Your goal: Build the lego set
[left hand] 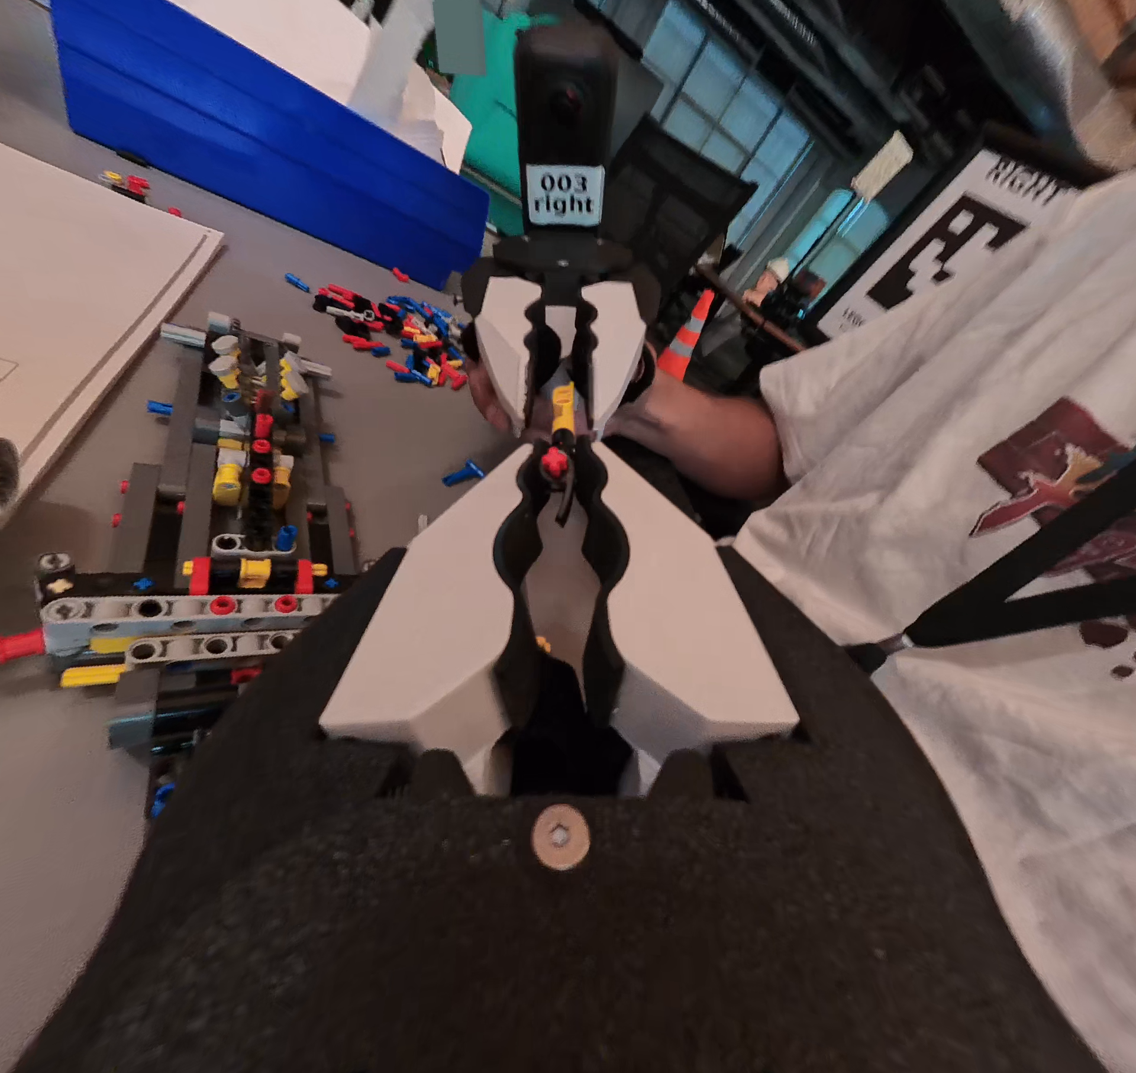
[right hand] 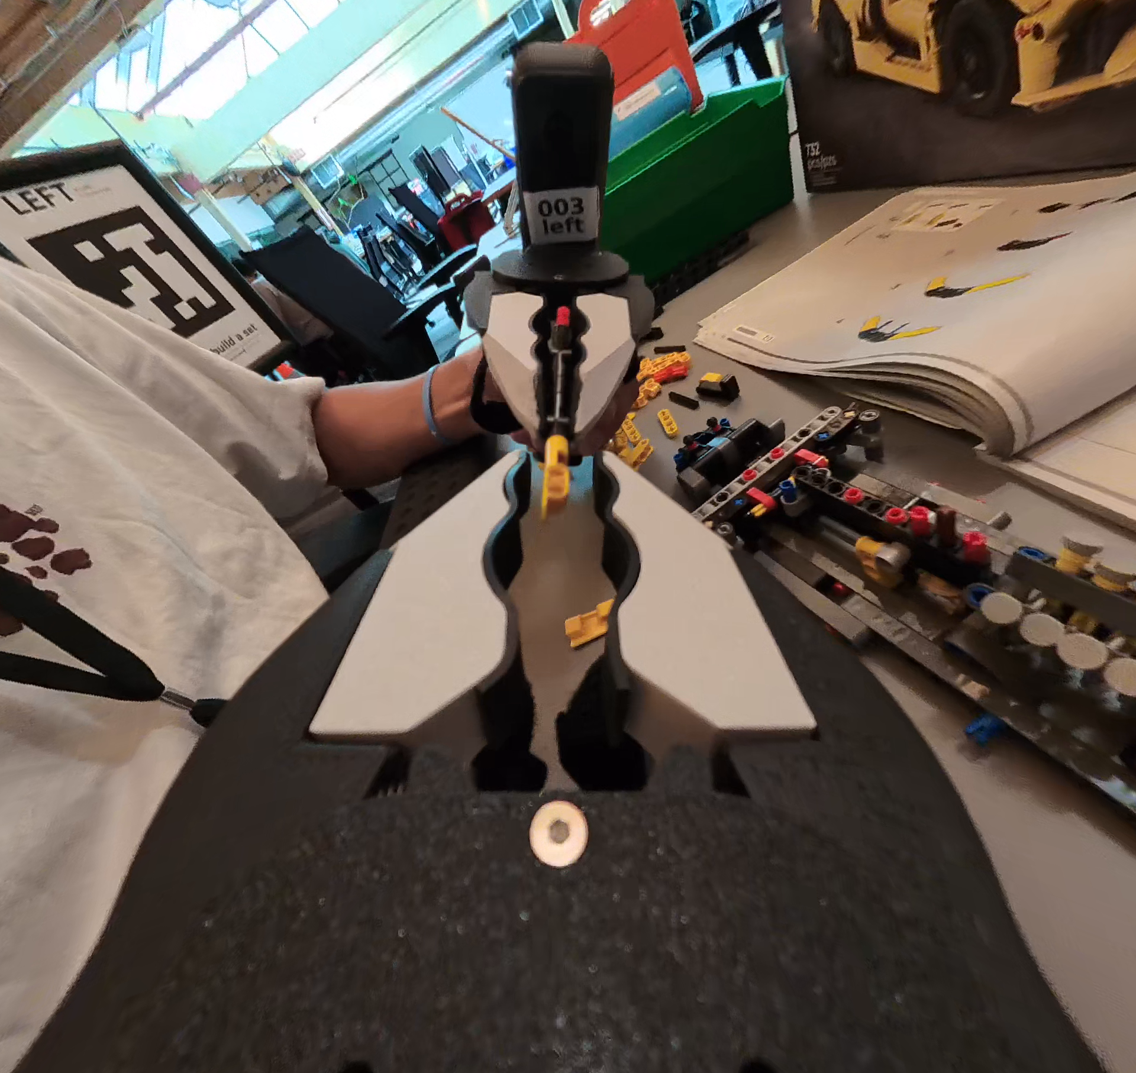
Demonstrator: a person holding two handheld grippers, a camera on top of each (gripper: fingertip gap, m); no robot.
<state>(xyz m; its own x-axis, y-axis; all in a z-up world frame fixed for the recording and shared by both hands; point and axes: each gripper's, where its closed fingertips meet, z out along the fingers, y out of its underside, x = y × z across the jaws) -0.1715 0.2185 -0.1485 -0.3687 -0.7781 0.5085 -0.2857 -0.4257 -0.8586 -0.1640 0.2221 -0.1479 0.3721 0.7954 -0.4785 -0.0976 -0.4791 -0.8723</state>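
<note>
Tip to tip above a grey table (left hand: 393,429), the left gripper (left hand: 556,459) is clenched on a thin black rod (left hand: 564,493) capped by a red pin (left hand: 553,461), while the right gripper (right hand: 556,466) grasps a yellow piece (right hand: 555,478) joined to the rod's far end. The half-built car frame (left hand: 246,490) lies on the table to the left, loose parts (left hand: 406,337) beyond it near a blue bin (left hand: 246,121).

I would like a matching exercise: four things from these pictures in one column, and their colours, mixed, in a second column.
Things:
1. storage bin behind the loose pieces
2. bin beside the set's box
3. traffic cone
4. connector at the right gripper tips

Colours:
A. yellow
B. blue
C. orange with white
D. green

Pairs: 1-B, 2-D, 3-C, 4-A
</note>
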